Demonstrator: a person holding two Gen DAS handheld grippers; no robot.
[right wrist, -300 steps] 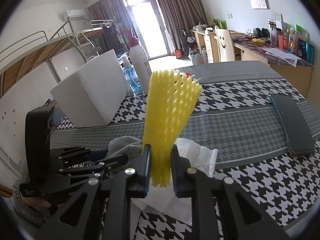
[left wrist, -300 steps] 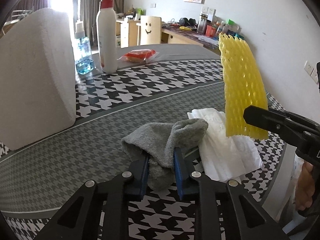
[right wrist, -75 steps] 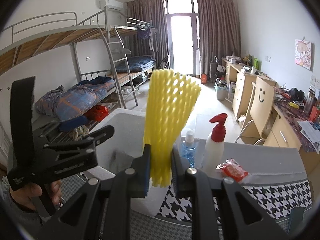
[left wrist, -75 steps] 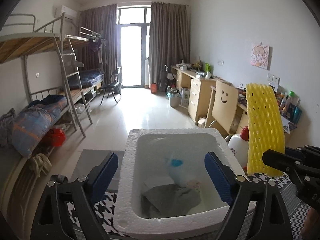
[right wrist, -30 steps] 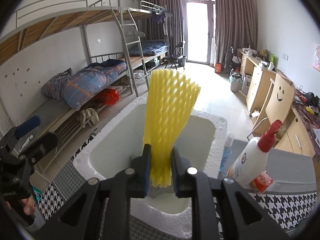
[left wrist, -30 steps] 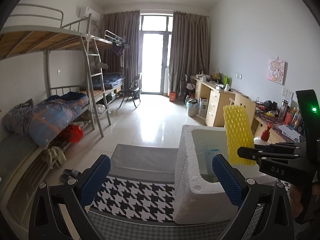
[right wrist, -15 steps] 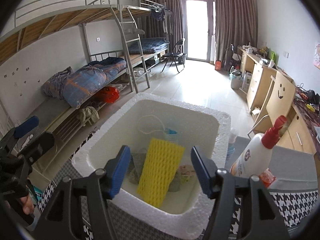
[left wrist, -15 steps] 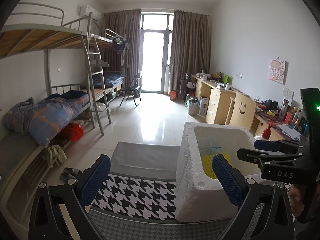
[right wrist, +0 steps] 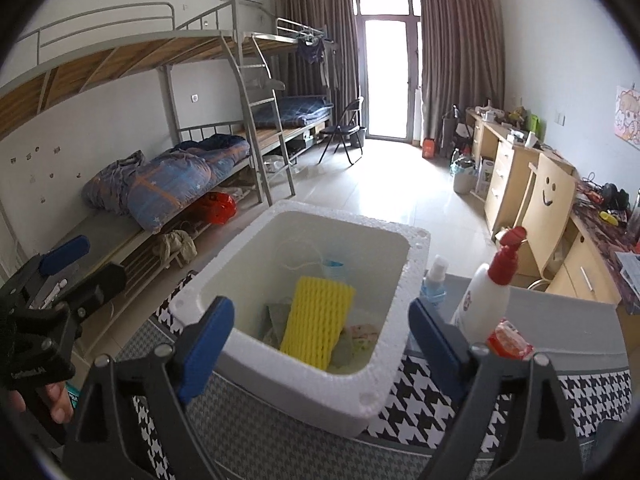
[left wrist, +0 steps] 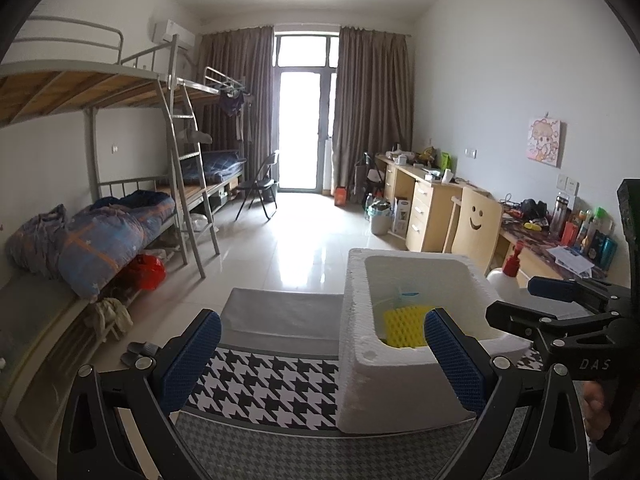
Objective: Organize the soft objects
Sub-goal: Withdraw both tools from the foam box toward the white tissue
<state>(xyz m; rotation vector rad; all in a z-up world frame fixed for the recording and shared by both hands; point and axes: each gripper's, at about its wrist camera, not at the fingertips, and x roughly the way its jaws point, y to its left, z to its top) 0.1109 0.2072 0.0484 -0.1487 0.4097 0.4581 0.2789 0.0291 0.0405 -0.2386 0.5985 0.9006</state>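
The yellow foam net lies flat inside the white foam box, on top of a grey cloth and beside a blue-and-white mask. My right gripper hovers above the box's near rim. Its jaws are opening wide and nothing is between them. My left gripper is open and empty, held left of the box. From there the net shows over the rim, and the right gripper reaches in from the right.
The box stands on a houndstooth tablecloth near the table's far edge. Right of it are a white lotion bottle with a red pump, a small blue spray bottle and a red packet. A bunk bed and desks lie beyond.
The right gripper opened and let go of the yellow net, which dropped into the box. Its jaws now stand wider still. The left gripper shifted slightly and stays open.
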